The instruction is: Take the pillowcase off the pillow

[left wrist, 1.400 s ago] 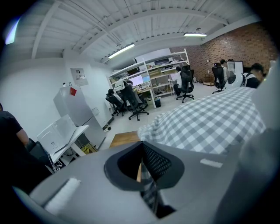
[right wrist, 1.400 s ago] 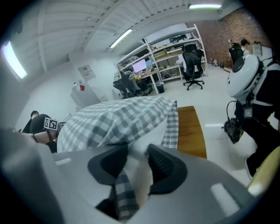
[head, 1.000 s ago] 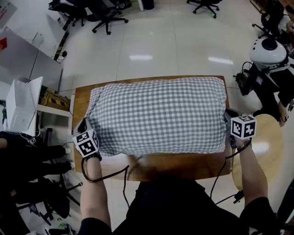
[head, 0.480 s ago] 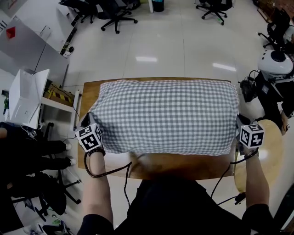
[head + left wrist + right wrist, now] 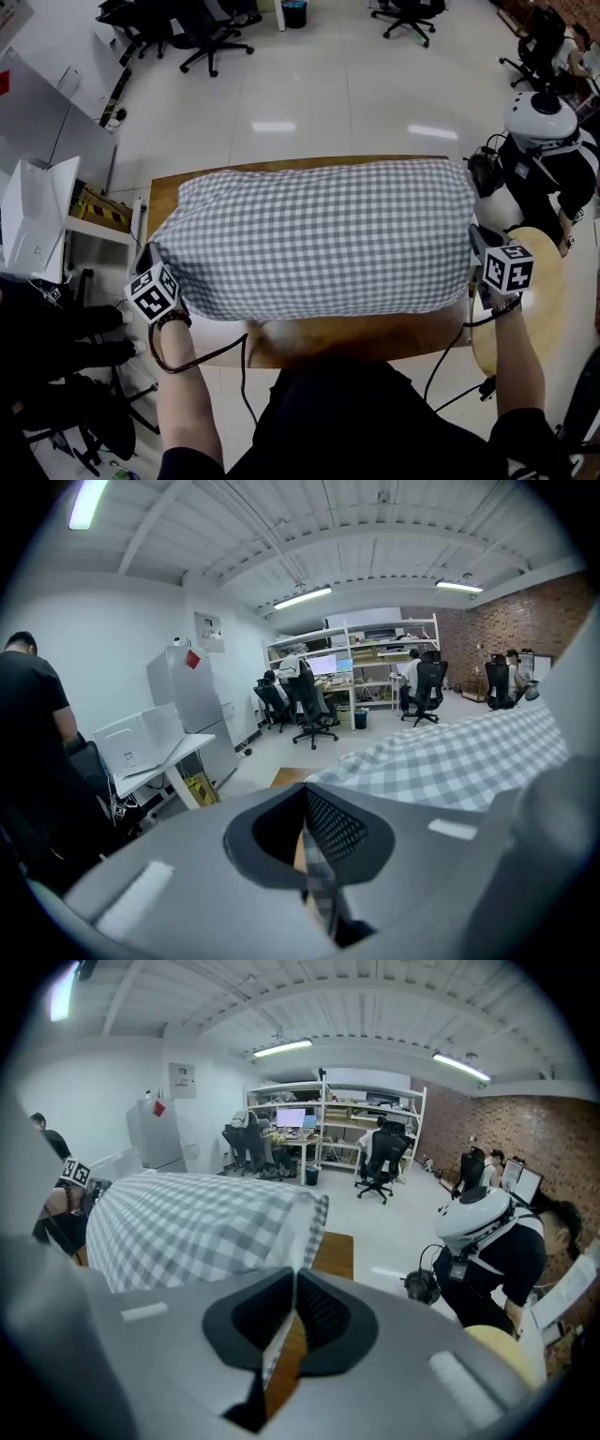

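Note:
A pillow in a grey-and-white checked pillowcase (image 5: 319,234) lies along the wooden table (image 5: 366,336). My left gripper (image 5: 148,255) is at the near left corner, shut on a fold of the checked cloth (image 5: 321,885), which shows pinched between its pads. My right gripper (image 5: 474,236) is at the near right corner, also shut on a strip of the pillowcase (image 5: 270,1352). In the right gripper view the case's right end (image 5: 322,1211) gapes a little, and the white pillow (image 5: 292,1232) shows inside it.
A round wooden stool (image 5: 530,314) stands just right of the table. A person in a white helmet (image 5: 544,114) is at the far right. A white desk with a box (image 5: 37,220) and a person in black (image 5: 37,724) are on the left. Office chairs (image 5: 211,23) stand at the back.
My left gripper has moved out to the left with the corner in it, drawing the case's left end past the table's edge. The right gripper has lifted slightly, still gripping.

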Demonstrator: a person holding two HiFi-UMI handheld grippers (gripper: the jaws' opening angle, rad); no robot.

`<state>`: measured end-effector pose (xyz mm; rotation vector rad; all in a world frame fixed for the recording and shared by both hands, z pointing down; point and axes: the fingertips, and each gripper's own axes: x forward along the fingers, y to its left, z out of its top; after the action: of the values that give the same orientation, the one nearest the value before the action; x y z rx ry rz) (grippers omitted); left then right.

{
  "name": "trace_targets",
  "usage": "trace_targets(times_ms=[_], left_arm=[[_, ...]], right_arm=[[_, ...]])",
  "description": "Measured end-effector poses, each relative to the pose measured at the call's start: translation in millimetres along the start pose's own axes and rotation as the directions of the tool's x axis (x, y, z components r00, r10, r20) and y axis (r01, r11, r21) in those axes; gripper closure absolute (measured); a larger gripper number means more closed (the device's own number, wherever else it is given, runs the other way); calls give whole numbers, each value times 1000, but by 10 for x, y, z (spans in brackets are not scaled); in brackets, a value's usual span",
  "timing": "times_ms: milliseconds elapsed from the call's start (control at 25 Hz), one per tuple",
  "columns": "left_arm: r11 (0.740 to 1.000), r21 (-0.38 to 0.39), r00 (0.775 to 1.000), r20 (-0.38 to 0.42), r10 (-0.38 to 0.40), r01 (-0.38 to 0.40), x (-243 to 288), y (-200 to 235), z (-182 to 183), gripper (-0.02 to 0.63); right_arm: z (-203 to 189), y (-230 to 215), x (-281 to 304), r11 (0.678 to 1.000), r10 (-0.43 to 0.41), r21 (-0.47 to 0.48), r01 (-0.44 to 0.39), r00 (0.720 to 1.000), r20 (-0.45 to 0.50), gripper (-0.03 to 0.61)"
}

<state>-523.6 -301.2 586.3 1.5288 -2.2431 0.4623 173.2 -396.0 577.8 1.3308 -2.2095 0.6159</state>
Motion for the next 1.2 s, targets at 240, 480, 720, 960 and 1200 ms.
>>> trace_targets(times_ms=[240, 480, 720, 960, 1200], left_arm=[[1000, -29, 1000, -6, 8, -8, -91, 343, 158, 611], [999, -38, 1000, 1, 18, -18, -156, 383, 169, 611], [999, -39, 1000, 3, 29, -29, -191, 502, 158, 611], [1000, -22, 1000, 2, 8, -8, -174, 455, 142, 609], [999, 42, 1000, -1, -16, 16, -128, 282, 69, 601]], right_arm=[[113, 101, -211, 999, -41, 16, 41, 999, -7, 565], [99, -93, -379, 995, -89, 32, 89, 996, -4, 565], [24, -327, -488, 987, -154, 50, 155, 988, -24, 566], [-51, -258, -400, 989, -146, 25, 147, 988, -60, 564], [-15, -308, -368, 978, -207, -13, 207, 978, -11, 569]])
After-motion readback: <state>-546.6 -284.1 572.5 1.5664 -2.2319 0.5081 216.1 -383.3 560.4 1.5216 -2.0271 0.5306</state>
